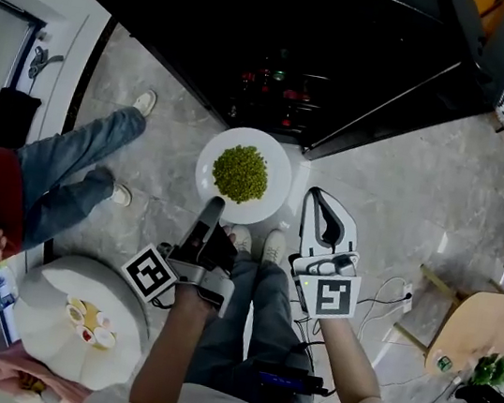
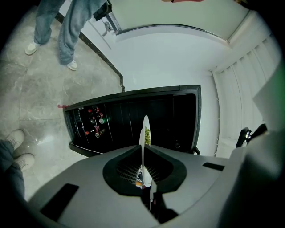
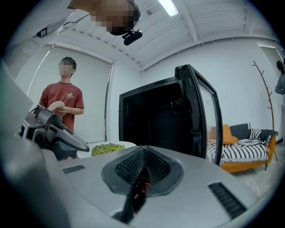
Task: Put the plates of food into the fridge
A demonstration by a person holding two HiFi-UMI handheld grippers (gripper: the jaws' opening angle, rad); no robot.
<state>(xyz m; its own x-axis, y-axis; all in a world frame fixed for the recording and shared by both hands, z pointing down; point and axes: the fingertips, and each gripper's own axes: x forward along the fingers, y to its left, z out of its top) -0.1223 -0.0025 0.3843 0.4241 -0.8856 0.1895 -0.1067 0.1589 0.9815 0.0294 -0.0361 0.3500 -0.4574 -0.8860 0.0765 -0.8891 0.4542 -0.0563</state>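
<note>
Plate (image 1: 275, 163) clamped by its rim in left claw (image 1: 213, 205).

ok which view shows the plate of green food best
The head view: it looks down on the whole plate, green food piled mid-plate, its near rim pinched by the left gripper before the open fridge. The left gripper view shows it edge-on between the jaws; the right gripper view catches only a rim sliver and some food.

You hold the round white plate (image 1: 276, 167) level, green peas (image 1: 240, 173) heaped at its centre, its near rim clamped in your left gripper (image 1: 213, 205), just before the open black fridge (image 1: 262, 17), whose door (image 1: 412, 88) swings right.
</note>
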